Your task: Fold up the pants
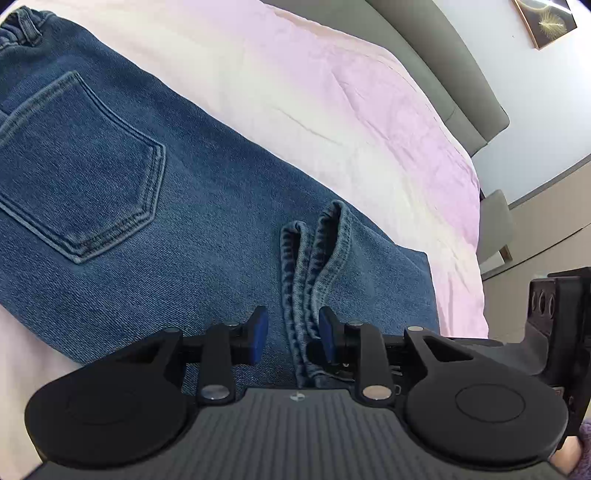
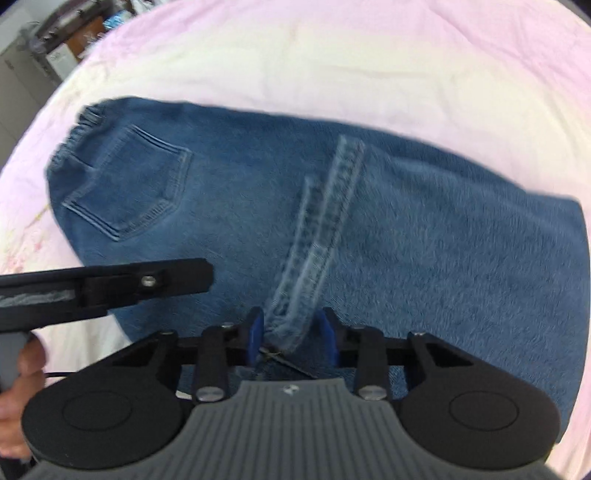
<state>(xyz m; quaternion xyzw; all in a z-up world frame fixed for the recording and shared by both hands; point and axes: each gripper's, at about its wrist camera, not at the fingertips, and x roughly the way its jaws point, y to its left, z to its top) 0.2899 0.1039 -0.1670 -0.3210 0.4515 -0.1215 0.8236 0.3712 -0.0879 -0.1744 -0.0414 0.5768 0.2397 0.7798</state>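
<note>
on the pink-and-cream bedspread the blue jeans lie flat and folded, waistband at eleven o'clock in the left wrist view and back pocket toward nine. at six o'clock the left gripper stands partly open; the stitched leg hems run between its blue pads, against the right-hand pad and clear of the other. in the blurred right wrist view the right gripper is narrowly parted with the hem corner between its pads; whether they pinch it i cannot tell.
</note>
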